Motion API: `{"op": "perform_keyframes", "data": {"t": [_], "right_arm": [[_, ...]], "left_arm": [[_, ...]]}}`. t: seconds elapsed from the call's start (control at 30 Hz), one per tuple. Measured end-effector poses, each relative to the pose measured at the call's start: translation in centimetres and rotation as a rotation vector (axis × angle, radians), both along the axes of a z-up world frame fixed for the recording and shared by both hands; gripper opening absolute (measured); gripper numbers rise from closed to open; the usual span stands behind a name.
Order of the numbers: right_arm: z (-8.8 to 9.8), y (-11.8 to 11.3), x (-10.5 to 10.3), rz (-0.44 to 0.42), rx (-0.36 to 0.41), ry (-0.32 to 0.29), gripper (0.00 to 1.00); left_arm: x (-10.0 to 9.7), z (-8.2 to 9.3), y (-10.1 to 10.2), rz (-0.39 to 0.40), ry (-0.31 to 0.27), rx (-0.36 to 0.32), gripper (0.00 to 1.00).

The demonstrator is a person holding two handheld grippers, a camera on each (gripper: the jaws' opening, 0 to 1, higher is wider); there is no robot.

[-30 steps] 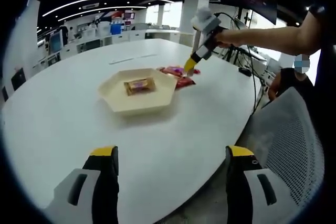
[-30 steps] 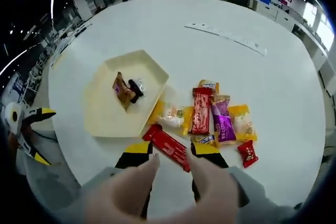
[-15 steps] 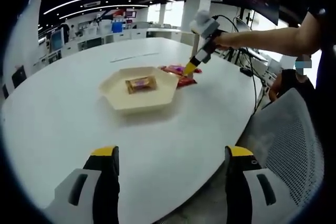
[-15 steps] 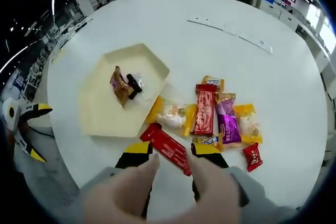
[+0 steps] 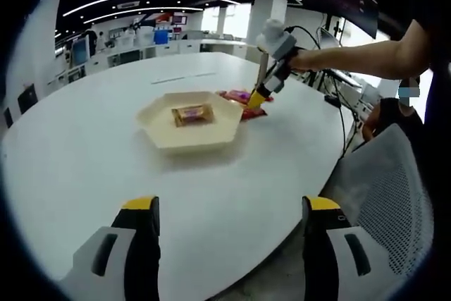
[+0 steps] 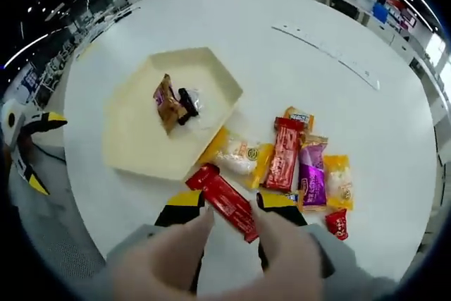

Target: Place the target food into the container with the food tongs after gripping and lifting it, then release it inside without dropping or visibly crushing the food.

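Observation:
A cream hexagonal tray holds a brown wrapped snack and a dark sweet in a clear wrapper. Just off its near corner a long red bar lies slantwise on the white table. My right gripper hangs open over it, one yellow-tipped jaw on each side. In the left gripper view the tray sits mid-table with the right gripper tipped down at its right corner. My left gripper is open over the table's near edge, holding nothing.
Several wrapped snacks lie right of the tray: a yellow pack, a red one, a purple one and a small red one. A grey mesh chair stands by the table's right edge. The left gripper shows at the left.
The right gripper has stayed over the red bar, sinking slightly toward the snacks. Both views drifted a little. The left gripper has not moved.

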State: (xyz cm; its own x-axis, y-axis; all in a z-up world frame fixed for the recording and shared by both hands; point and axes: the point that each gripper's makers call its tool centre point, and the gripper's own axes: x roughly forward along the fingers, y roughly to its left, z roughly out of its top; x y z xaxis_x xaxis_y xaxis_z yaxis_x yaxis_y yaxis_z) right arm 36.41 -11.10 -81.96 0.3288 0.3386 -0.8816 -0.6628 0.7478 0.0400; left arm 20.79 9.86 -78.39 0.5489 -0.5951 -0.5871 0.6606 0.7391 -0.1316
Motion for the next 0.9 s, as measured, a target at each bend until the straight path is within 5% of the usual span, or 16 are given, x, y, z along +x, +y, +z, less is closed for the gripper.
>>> {"op": "perform_keyframes", "data": {"t": [0.3,0.9], "right_arm": [[-0.5,-0.3,0.7,0.164,-0.085,-0.032,0.29],[-1.5,-0.3,1.7,0.231,-0.137,-0.054,0.26]], "left_arm": [[0.1,0.0,0.1,0.005,0.002,-0.002,0.80],[0.1,-0.1,0.1,0.009,0.009,-0.004,0.80]]}}
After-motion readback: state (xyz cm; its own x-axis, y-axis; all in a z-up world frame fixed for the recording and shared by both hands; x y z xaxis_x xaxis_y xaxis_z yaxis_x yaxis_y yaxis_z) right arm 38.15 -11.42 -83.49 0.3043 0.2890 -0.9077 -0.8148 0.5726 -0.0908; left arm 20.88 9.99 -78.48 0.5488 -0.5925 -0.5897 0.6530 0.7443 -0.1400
